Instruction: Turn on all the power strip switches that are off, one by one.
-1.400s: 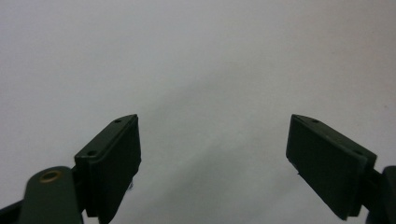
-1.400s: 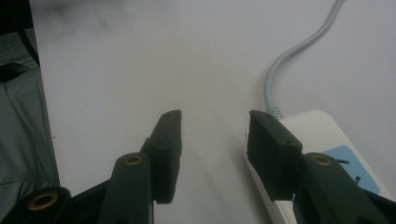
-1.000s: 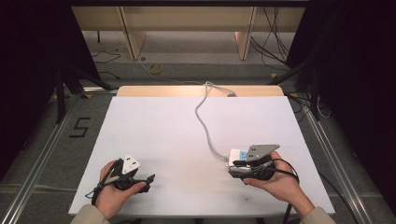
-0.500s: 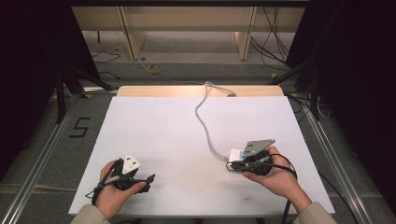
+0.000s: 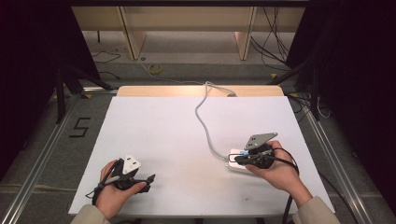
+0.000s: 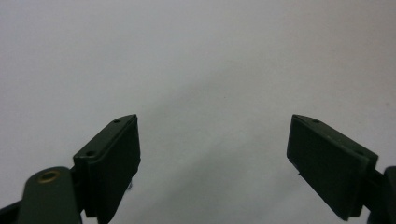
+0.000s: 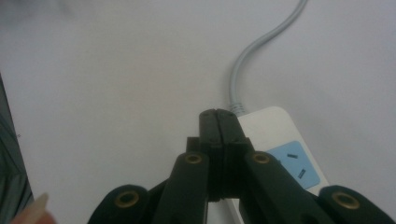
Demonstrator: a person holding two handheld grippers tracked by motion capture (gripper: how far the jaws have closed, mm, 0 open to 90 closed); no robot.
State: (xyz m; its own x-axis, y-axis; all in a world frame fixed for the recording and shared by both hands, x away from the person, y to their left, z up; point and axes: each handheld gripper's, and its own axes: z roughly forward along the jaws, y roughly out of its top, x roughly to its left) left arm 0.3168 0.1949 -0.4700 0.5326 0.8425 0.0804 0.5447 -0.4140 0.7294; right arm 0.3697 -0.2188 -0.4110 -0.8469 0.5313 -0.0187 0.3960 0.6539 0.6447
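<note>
A white power strip (image 5: pixel 236 161) with a light blue socket face (image 7: pixel 295 163) lies on the white table (image 5: pixel 177 130) at the right. Its grey cord (image 5: pixel 203 121) curves back over the table's far edge. My right gripper (image 5: pixel 236 159) is held just over the strip's cord end, jaws pressed flat together with nothing between them; in the right gripper view the tips (image 7: pixel 217 114) sit beside the cord's entry (image 7: pixel 238 108). My left gripper (image 5: pixel 150 178) rests low at the front left, jaws spread wide over bare table (image 6: pixel 210 70).
A wooden strip (image 5: pixel 196 91) runs along the table's far edge. Beyond it stand wooden shelf legs (image 5: pixel 133 35) and loose cables on the floor. Metal rails (image 5: pixel 42 158) flank the table. A "5" (image 5: pixel 79 127) is marked on the floor at left.
My right hand has tilted and shifted slightly left over the power strip. The left hand has stayed put.
</note>
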